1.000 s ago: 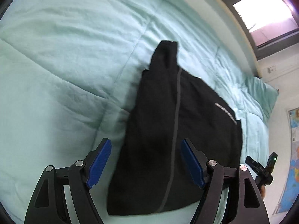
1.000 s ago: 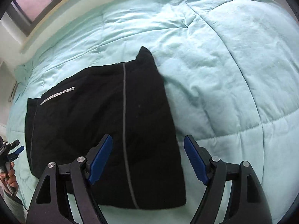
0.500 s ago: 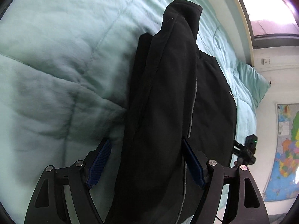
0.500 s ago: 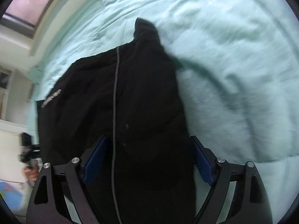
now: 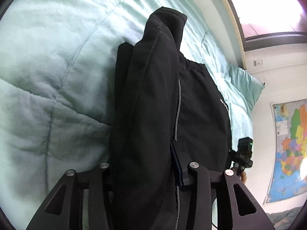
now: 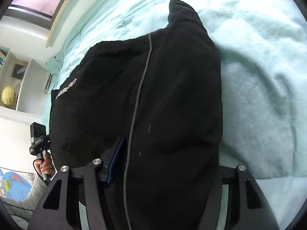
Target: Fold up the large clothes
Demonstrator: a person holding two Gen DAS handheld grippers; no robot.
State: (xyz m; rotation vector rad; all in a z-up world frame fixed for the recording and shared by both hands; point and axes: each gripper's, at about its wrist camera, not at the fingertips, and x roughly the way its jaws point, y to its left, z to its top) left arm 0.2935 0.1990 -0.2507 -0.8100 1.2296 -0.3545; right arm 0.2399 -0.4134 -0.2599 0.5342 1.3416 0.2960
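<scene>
Duvet [image 5: 48, 72]: pale green, quilted, covers the bed; fills most of both wrist views, with rumpled folds right of the garment in the right wrist view.
Garment [image 6: 163, 99]: large, black, partly folded, lying on the duvet; a thin grey stripe runs along its length and a small pale logo sits near its left edge in the right wrist view. One end rises to a narrow peak at the far side.
Garment edge, left wrist view [image 5: 145, 115]: a thick bunched fold stands up between the fingers.
Map [image 5: 289, 149]: coloured wall map, far right of the left wrist view.
Window [image 5: 268, 9]: bright, beyond the far edge of the bed.
Left gripper [image 5: 143, 174]: jaws closing, the bunched fold of the garment filling the gap; the blue pad on the right presses the cloth, the left pad is hidden behind it.
Right gripper [image 6: 167, 164]: jaws closing at a moderate spread, the near end of the garment heaped between them; the blue left pad lies against the cloth, the right pad is covered.
Hand [image 6: 45, 164]: seen at the left of the right wrist view, gripping the other tool's handle.
Ball [image 6: 8, 95]: yellow, on a shelf at far left.
</scene>
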